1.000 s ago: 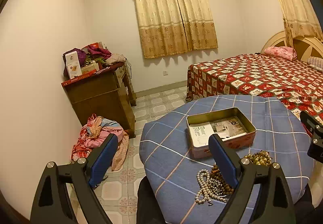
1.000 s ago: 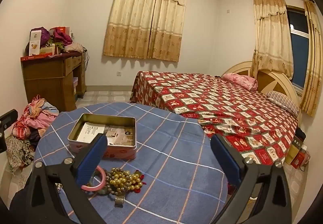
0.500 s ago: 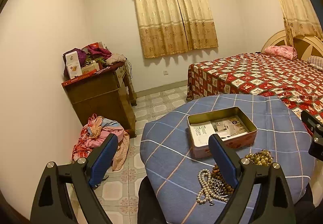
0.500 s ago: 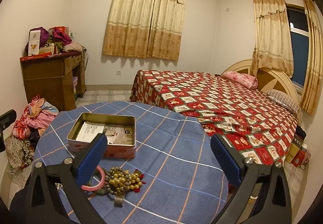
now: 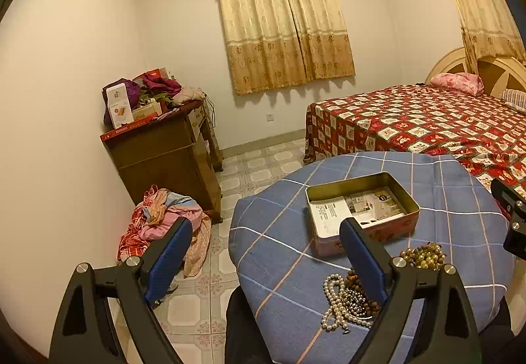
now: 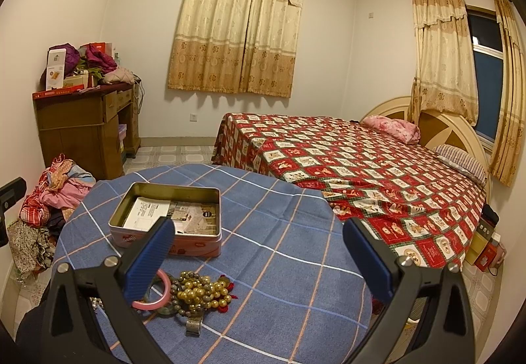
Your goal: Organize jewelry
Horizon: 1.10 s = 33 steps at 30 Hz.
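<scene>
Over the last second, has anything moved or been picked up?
Nothing taken hold of. Both grippers, left and right, stay open above the table, with only a slight camera drift. The tin, pearls and beads lie as before.

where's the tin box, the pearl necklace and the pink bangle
tin box (image 6: 210, 240), right wrist view, on its pink front wall
pearl necklace (image 5: 332, 311), left wrist view, on the bunched strands
pink bangle (image 6: 163, 293), right wrist view, on its exposed right arc
</scene>
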Motion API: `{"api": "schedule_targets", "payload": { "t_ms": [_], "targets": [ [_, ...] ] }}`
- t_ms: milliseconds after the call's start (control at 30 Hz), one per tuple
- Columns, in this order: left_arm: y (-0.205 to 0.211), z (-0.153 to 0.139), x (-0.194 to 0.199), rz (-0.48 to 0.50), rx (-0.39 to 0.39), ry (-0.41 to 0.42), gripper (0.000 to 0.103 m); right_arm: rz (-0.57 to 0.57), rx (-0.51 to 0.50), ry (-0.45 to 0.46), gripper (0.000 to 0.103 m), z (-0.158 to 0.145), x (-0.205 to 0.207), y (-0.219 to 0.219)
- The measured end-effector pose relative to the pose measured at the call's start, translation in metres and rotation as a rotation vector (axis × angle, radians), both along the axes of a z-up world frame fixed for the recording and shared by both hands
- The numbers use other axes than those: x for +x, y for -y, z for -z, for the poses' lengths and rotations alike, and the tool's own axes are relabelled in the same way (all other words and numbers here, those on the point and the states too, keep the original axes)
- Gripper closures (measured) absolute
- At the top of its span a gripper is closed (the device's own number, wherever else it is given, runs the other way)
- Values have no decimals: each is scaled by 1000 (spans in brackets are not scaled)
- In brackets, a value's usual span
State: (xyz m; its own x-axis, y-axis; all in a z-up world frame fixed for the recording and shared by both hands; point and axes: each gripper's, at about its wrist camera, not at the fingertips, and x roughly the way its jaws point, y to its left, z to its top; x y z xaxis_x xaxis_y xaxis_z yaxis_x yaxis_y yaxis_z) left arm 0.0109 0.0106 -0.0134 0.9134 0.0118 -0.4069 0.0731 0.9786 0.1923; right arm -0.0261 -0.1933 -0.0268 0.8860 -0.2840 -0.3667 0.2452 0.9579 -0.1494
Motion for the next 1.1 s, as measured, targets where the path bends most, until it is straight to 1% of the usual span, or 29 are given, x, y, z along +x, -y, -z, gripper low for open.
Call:
{"api": "schedule_targets", "payload": {
  "t_ms": [233,267,900,1100],
  "targets": [
    [-9,5,1,1,2,3,12,0,4,0,0,3,0,1],
    [4,-2,-1,-1,1,1,12,0,2,-1,0,2,0,1],
    [5,-3,-2,-2,6,-2,12,0,5,-1,0,1,0,1],
    [7,0,-1,-2,11,-12,12,2,8,-7,0,5,1,1]
  ]
}}
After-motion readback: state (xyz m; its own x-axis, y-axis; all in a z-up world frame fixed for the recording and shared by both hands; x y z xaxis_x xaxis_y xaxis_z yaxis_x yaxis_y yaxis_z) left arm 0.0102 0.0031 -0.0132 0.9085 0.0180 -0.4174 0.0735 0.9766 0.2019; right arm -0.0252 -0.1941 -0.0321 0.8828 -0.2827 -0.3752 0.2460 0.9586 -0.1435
